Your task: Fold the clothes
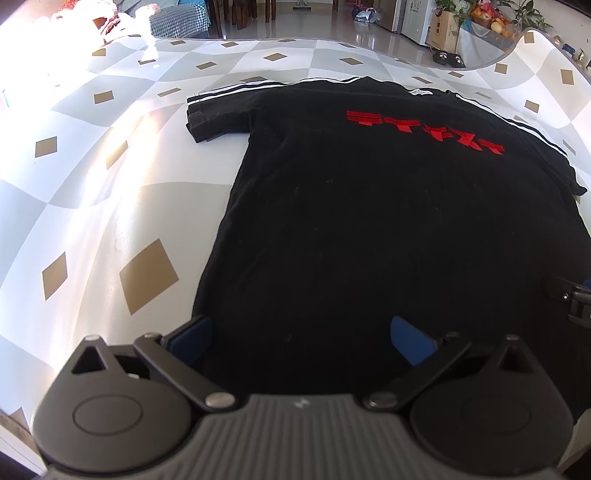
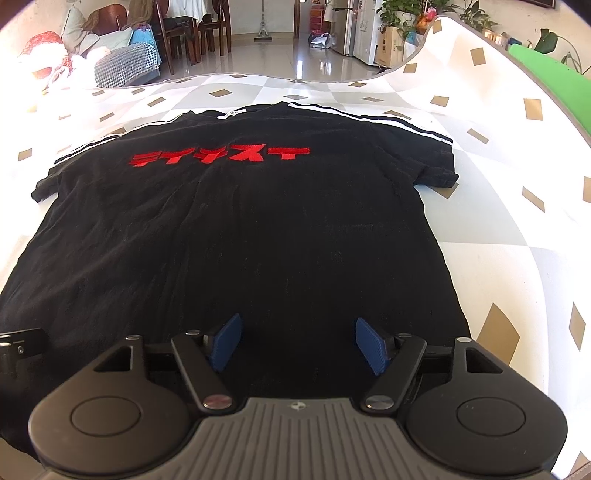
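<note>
A black T-shirt [image 1: 369,229] with red lettering and white-striped shoulders lies spread flat on the checkered table cover [image 1: 110,177], collar at the far side. My left gripper [image 1: 301,339] hovers over the shirt's near left hem, its blue pads wide apart with nothing pinched between them. In the right wrist view the same T-shirt [image 2: 240,229] fills the middle, and my right gripper [image 2: 297,341] stands open above the near right part of the hem, pads apart and clear of the cloth. A piece of the right gripper [image 1: 576,302] shows at the left view's right edge.
The table cover [image 2: 517,229] has grey, white and gold diamonds and curls up at the far right. Bright sunlight washes out the far left. Beyond the table are a tiled floor, chairs [image 2: 184,33], a fridge [image 2: 354,26] and plants [image 2: 402,14].
</note>
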A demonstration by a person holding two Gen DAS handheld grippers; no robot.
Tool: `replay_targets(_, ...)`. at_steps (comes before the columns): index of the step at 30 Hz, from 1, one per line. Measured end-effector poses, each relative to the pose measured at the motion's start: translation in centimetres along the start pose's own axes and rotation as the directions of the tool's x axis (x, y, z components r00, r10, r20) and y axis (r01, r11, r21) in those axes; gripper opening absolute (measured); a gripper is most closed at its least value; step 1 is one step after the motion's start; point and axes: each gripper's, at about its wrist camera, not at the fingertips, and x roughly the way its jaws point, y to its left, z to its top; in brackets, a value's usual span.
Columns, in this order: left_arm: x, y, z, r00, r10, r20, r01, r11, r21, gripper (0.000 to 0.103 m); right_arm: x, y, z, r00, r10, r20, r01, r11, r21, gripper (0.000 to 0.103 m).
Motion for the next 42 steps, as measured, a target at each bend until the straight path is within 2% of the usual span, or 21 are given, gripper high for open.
replay_targets(5,-0.8,-0.7,0.1,0.999,0.003,0.045,-0.005,0.999,0.041,0.103,-0.8,-0.2,0.0,1.0,0.009,-0.027,-0.008,0.999,0.035,0.067)
replay_targets(9,-2.6,-2.2,0.1,0.993,-0.066,0.102,0.055,0.993,0.106,0.103,-2.3,-0.3,-0.9,1.0,0.001,-0.019,0.001,0.997,0.081,0.067)
replay_targets(15,-2.6,-4.7,-1.6,0.992,-0.124,0.037,0.116,0.978,0.174,0.103,-4.1,-1.1,-2.5,0.999,-0.02,-0.04,0.027,0.986,0.168,0.067)
replay_targets(19,-2.1,-6.4,-2.8,0.996,-0.093,0.006,0.088,0.961,0.264,0.103,-2.9,-1.5,-3.0,0.991,-0.028,-0.129,0.05,0.984,0.173,0.067)
replay_targets(23,-1.3,-7.3,-3.7,0.999,-0.052,-0.012,0.053,0.943,0.328,0.103,-2.2,-3.6,-3.9,0.985,0.044,-0.165,0.013,0.943,0.333,0.067)
replay_targets(25,-1.3,-7.6,-4.0,0.999,-0.037,-0.011,0.038,0.934,0.355,0.103,-2.1,-4.2,-4.1,0.983,0.048,-0.175,0.021,0.928,0.372,0.067)
replay_targets(30,-1.2,-7.3,-4.1,0.999,-0.032,-0.012,0.034,0.938,0.345,0.103,-2.1,-4.5,-4.4,0.984,0.034,-0.178,0.037,0.925,0.379,0.067)
replay_targets(42,-1.3,-6.2,-4.2,0.999,0.031,-0.023,-0.023,0.96,0.278,0.103,-2.2,-4.6,-4.5,0.984,-0.017,-0.178,0.078,0.937,0.34,0.07)
